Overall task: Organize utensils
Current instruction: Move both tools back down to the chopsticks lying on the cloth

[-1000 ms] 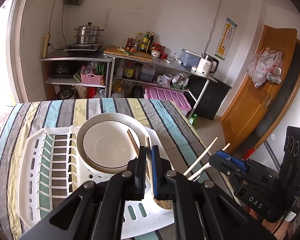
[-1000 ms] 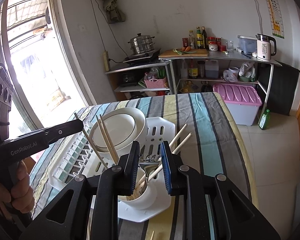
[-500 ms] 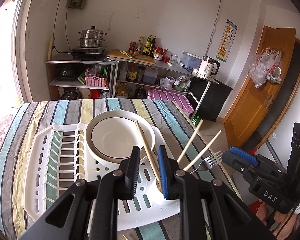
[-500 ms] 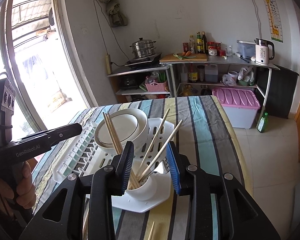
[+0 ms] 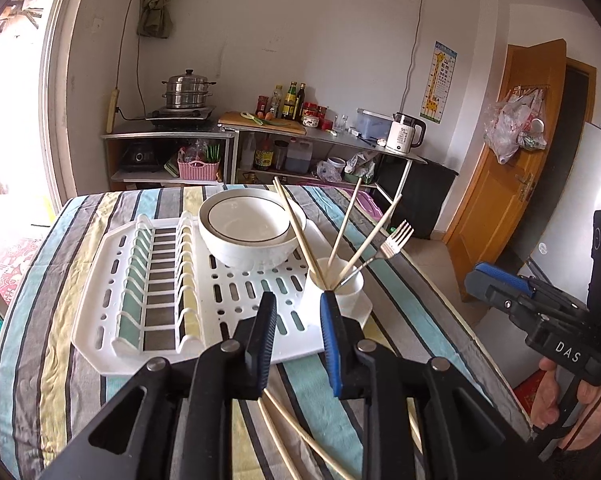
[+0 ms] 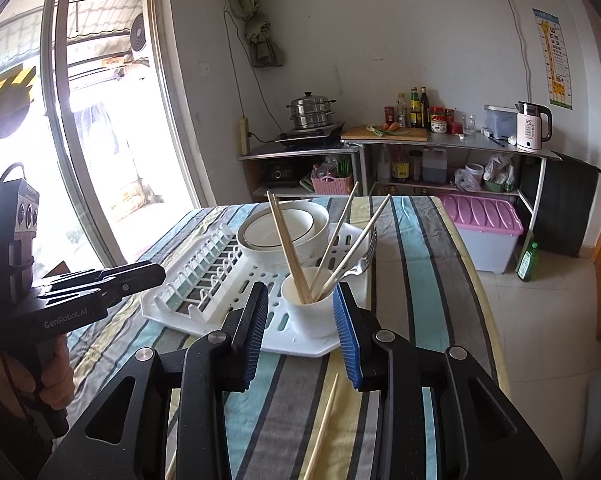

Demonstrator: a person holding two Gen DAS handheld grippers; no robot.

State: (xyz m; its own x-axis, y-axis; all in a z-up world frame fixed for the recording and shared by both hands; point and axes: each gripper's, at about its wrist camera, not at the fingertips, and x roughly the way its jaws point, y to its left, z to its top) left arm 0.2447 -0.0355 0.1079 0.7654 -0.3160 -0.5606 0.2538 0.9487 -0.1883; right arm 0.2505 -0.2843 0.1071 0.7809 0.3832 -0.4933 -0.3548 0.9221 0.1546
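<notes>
A white cup (image 5: 342, 280) (image 6: 312, 308) stands on the near right corner of the white dish rack (image 5: 152, 288) (image 6: 204, 276). Several wooden chopsticks (image 5: 296, 232) (image 6: 288, 248) and a metal fork (image 5: 392, 242) (image 6: 362, 260) lean in it. Behind it a white bowl (image 5: 246, 232) (image 6: 280, 228) sits on the rack. My left gripper (image 5: 297, 296) (image 6: 140, 276) hovers short of the cup, jaws opening with nothing between them. My right gripper (image 6: 301, 288) (image 5: 484, 284) is open; the cup lies just beyond its pads, untouched. Loose chopsticks (image 5: 296, 432) (image 6: 324, 428) lie on the cloth under the grippers.
The striped tablecloth (image 5: 60, 280) covers the table, whose right edge (image 5: 460, 320) drops to a tiled floor. Behind stand metal shelves with a steamer pot (image 5: 186, 88), bottles and a kettle (image 5: 404, 132). A pink-lidded box (image 6: 484, 220) sits on the floor. A person's hands hold both gripper handles.
Both grippers opened and drew back from the cup. The left let go of a chopstick, the right of the chopsticks and fork; these now stand in the cup.
</notes>
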